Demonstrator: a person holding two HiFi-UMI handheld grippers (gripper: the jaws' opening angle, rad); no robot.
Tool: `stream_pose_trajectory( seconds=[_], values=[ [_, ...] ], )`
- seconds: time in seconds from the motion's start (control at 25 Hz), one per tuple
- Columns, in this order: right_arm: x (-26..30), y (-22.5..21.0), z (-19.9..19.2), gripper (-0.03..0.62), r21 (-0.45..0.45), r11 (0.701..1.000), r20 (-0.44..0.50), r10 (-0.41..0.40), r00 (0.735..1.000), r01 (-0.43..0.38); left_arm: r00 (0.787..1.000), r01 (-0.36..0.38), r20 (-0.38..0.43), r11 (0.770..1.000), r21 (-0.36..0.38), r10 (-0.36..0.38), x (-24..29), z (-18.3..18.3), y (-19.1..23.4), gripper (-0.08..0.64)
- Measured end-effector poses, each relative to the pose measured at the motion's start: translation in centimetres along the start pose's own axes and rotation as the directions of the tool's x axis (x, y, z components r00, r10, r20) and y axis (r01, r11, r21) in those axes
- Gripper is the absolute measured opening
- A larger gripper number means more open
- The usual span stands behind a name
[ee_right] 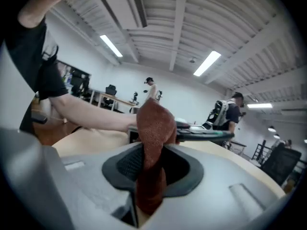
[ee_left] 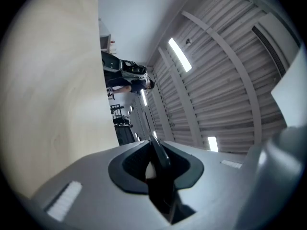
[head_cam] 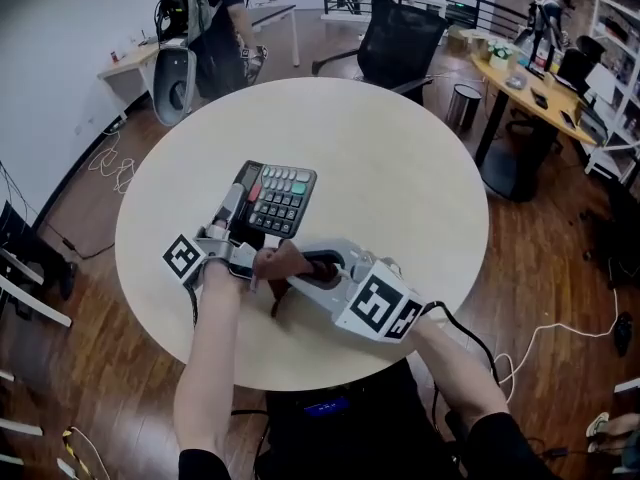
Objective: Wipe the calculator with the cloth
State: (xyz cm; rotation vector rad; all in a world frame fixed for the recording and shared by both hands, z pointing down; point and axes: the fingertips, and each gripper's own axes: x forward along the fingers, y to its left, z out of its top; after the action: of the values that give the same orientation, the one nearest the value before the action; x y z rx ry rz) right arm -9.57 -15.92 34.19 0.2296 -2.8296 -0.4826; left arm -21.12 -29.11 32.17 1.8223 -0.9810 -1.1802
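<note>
A: What does the head view show?

B: A round, pale desk [head_cam: 400, 168], seen from above. Near its front edge is a dark calculator [head_cam: 278, 200] with grey, red and green keys. The left gripper [head_cam: 238, 204] points in from the lower left, its jaws clamped on the calculator's left edge. The right gripper [head_cam: 292, 271] points in from the lower right, its jaws closed on a reddish-brown cloth [head_cam: 279, 264]. The cloth sits just beside the calculator's near edge.

A: And the left gripper view?

B: The picture is turned on its side, with the desk filling the left and a ribbed ceiling [ee_left: 225, 71] the right. The jaws are pressed together on a thin dark edge, which is the calculator seen end-on.

A: The right gripper view?

B: The cloth rises out of the closed jaws in a folded peak. Behind it the calculator shows edge-on, level above the desk. The person's left forearm [ee_right: 91, 113] stretches towards it. Whether cloth and calculator touch cannot be told.
</note>
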Motion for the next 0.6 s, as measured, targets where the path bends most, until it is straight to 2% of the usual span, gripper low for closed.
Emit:
stream_pose_trajectory(
  seconds=[0.08, 0.12, 0.16, 0.2, 0.28, 0.32, 0.4, 0.52, 0.6],
  values=[
    [-1.1, 0.1, 0.0, 0.091, -0.005, 1.000, 0.020, 0.024, 1.000, -0.024, 0.991, 0.019, -0.134, 0.999, 0.049, -0.013, 0.5, -0.4, 0.2, 0.064],
    [-2.1, -0.8, 0.0, 0.091, 0.033, 0.999, 0.045, 0.004, 0.999, -0.006, 0.976, 0.032, -0.217, 0.997, 0.077, -0.015, 0.6, -0.8, 0.2, 0.064],
    [-3.3, -2.2, -0.2, 0.091, 0.080, 0.996, 0.061, -0.030, 0.998, 0.025, 0.951, 0.044, -0.309, 0.993, 0.111, -0.008, 0.5, -1.5, 0.2, 0.064],
    [-4.5, -3.8, -0.6, 0.091, 0.122, 0.991, 0.058, -0.069, 0.996, 0.062, 0.913, 0.058, -0.409, 0.987, 0.150, 0.009, 0.4, -2.4, 0.3, 0.064],
    [-6.4, -6.9, -2.2, 0.091, 0.189, 0.972, 0.003, -0.139, 0.990, 0.136, 0.805, 0.084, -0.591, 0.973, 0.215, 0.061, 0.0, -4.8, 0.7, 0.064],
    [-7.0, -8.2, -3.1, 0.091, 0.216, 0.962, -0.036, -0.166, 0.986, 0.169, 0.750, 0.095, -0.657, 0.968, 0.231, 0.083, -0.2, -5.8, 1.1, 0.066],
    [-7.3, -10.3, -4.8, 0.091, 0.252, 0.941, -0.116, -0.200, 0.973, 0.224, 0.663, 0.113, -0.742, 0.966, 0.233, 0.101, -0.3, -7.2, 1.6, 0.065],
    [-6.7, -12.5, -7.3, 0.091, 0.302, 0.916, -0.214, -0.204, 0.955, 0.263, 0.564, 0.180, -0.818, 0.950, 0.254, 0.112, 0.2, -8.6, 2.0, 0.066],
    [-5.8, -13.1, -8.6, 0.091, 0.332, 0.907, -0.252, -0.178, 0.951, 0.258, 0.525, 0.234, -0.841, 0.928, 0.291, 0.131, 1.0, -9.4, 2.0, 0.063]
  ],
)
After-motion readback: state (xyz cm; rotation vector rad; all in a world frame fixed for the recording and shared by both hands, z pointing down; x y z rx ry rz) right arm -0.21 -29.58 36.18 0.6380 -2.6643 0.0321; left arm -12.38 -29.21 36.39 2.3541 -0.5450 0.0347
